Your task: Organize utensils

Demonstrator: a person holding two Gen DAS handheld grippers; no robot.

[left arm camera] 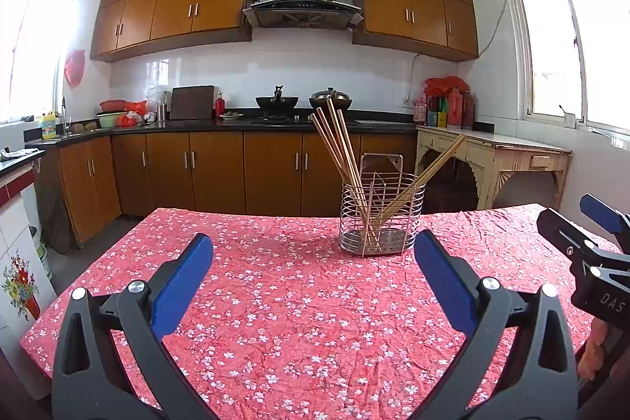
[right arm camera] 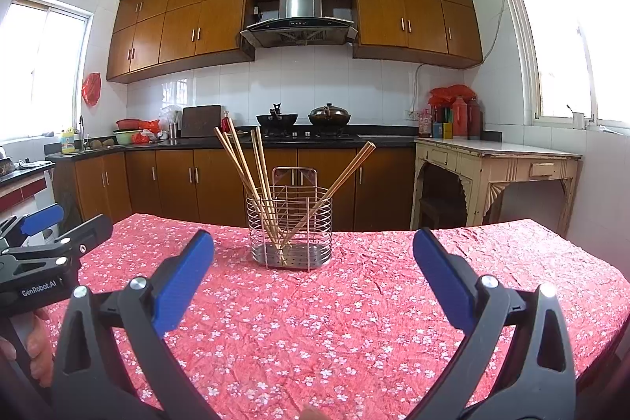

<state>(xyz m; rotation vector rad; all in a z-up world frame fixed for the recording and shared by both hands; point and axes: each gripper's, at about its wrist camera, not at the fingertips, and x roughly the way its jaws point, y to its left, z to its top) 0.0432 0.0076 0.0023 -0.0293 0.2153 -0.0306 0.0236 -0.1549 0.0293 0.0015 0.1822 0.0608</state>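
Both the left hand-held gripper (left arm camera: pixel 313 254) and the right hand-held gripper (right arm camera: pixel 313 252) hung wide open and empty above the floral-clothed counter (right arm camera: pixel 354 321), where wooden chopsticks (right arm camera: pixel 252 176) stood inside a wire utensil holder (right arm camera: pixel 289 235).

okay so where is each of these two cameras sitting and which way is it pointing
Left wrist: on the left gripper, above the floral tablecloth, facing the wire holder; right gripper at right edge.
Right wrist: on the right gripper, facing the same way; left gripper and a hand at left edge.
Shared: holder, chopsticks, kitchen counter.
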